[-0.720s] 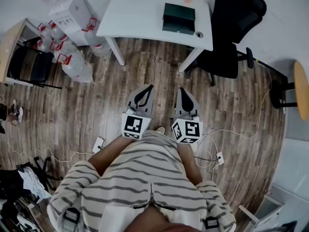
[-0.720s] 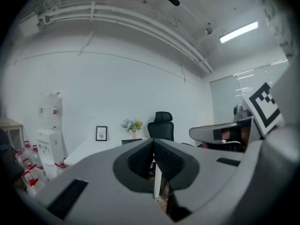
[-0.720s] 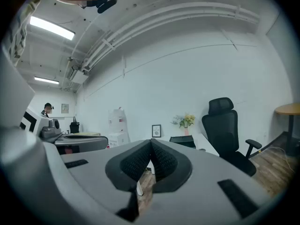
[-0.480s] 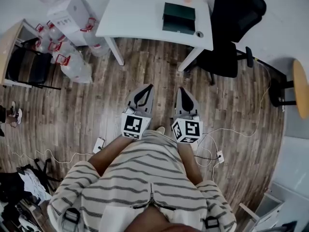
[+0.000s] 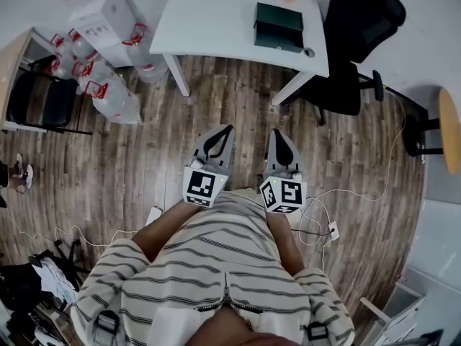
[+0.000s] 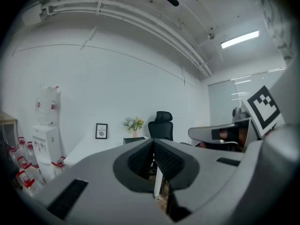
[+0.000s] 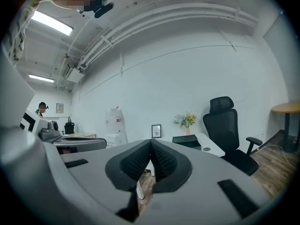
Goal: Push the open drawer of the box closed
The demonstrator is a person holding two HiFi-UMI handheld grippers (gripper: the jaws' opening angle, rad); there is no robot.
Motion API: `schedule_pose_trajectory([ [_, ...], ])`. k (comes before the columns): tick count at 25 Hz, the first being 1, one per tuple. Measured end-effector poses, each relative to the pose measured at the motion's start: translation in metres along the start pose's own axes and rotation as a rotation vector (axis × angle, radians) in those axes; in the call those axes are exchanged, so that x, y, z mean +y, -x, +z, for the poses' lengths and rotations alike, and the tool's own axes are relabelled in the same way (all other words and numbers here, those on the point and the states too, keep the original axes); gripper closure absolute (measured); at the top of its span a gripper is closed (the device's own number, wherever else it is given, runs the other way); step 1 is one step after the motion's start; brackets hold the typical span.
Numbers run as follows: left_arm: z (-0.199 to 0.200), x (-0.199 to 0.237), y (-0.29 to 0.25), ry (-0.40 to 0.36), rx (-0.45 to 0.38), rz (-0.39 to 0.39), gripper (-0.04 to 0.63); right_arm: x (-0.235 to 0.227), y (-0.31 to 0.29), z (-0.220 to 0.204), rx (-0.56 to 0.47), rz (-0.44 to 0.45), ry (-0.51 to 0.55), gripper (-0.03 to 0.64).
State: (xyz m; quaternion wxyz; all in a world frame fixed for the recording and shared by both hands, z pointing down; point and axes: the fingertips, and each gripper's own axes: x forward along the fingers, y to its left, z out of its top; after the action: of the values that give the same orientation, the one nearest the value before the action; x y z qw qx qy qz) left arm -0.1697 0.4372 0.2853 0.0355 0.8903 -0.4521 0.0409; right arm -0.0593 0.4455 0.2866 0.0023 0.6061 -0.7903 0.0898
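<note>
A dark green box [image 5: 278, 26] stands on the white table [image 5: 216, 20] at the far side of the room; from here I cannot make out its drawer. Both grippers are held close to my body over the wood floor, far short of the table. My left gripper [image 5: 228, 128] is shut, its pads meeting with nothing between them [image 6: 153, 140]. My right gripper [image 5: 279, 132] is likewise shut and empty [image 7: 151, 141]. Both gripper views look level toward the table, where the box [image 6: 134, 139] [image 7: 187, 140] shows small beside a vase of flowers [image 7: 188, 120].
A black office chair [image 5: 353, 42] stands at the table's right end. Water bottles [image 5: 108, 92] and a dispenser [image 5: 108, 16] crowd the left, with a black chair [image 5: 43, 99] beyond. Cables [image 5: 338, 193] trail over the floor. A round wooden stool [image 5: 450, 132] sits at the right.
The table and box have slid a little to the right and down in the head view. Both grippers sit slightly lower and further right, still shut.
</note>
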Motion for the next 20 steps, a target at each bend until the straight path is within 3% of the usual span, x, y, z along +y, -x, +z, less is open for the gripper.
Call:
schedule_pose_trajectory([
  [10, -0.005, 0.038, -0.002, 0.048, 0.0, -0.011, 0.594, 0.02, -0.023, 0.007, -0.018, -0.044, 0.056, 0.606],
  [14, -0.015, 0.049, -0.025, 0.072, 0.027, -0.011, 0.594, 0.006, -0.045, 0.003, -0.001, -0.048, 0.042, 0.604],
  [20, -0.013, 0.074, -0.077, 0.048, 0.035, 0.01, 0.594, -0.023, -0.099, 0.005, -0.004, -0.029, 0.02, 0.604],
])
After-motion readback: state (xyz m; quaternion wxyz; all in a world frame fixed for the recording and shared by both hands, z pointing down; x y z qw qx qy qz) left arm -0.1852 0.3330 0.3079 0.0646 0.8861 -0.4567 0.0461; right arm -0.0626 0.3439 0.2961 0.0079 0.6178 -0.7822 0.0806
